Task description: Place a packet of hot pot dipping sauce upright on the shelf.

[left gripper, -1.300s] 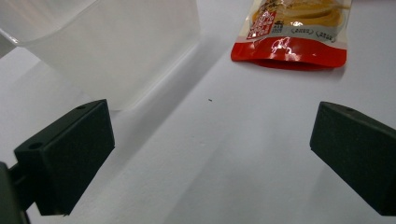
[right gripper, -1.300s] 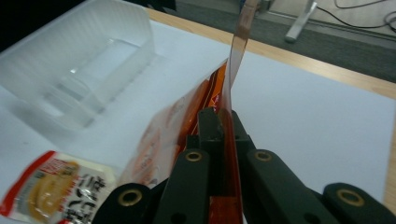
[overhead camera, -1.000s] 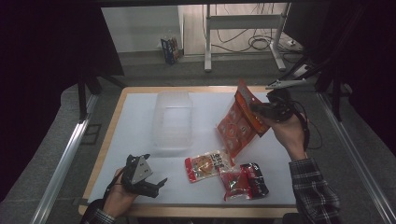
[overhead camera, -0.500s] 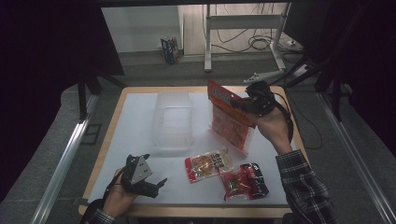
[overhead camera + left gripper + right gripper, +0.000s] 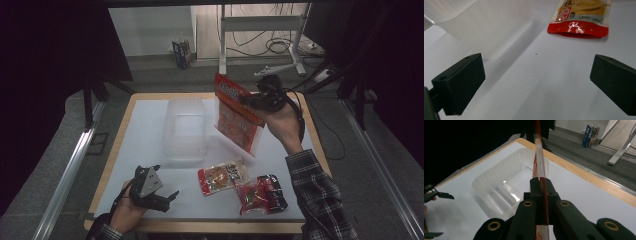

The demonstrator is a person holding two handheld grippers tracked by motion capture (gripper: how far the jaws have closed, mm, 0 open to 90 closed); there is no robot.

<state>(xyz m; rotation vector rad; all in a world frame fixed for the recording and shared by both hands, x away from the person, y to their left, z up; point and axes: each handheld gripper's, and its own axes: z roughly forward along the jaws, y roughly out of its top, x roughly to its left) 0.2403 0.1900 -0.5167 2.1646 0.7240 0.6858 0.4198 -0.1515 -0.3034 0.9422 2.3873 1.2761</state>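
1. The right gripper (image 5: 248, 101) is held above the far right part of the desk (image 5: 150, 107). Its jaws are clamped tight on the top edge of a large red snack bag (image 5: 237, 120). In the right gripper view the bag (image 5: 539, 157) runs edge-on between the closed black jaws as a thin, glossy strip.
2. The bag is flat, rectangular and foil-like, with a red printed face. It hangs tilted in the air, clear of the desk surface, just to the right of the clear plastic tub (image 5: 186, 127).
3. The tub is an open-topped, translucent rectangle with rounded corners and ribbed inner walls. It stands on the white sheet covering the desk.
4. The left gripper (image 5: 167, 196) rests low at the near left edge of the desk. Its jaws stand wide apart with nothing between them. In its own view the matte black pads (image 5: 459, 83) frame bare white surface.
5. A small red-and-orange pouch (image 5: 222, 176) lies flat near the front. Just beside it, to the right, lies a crinkled red-and-black packet (image 5: 262, 192).
6. The desk has a pale wooden rim.
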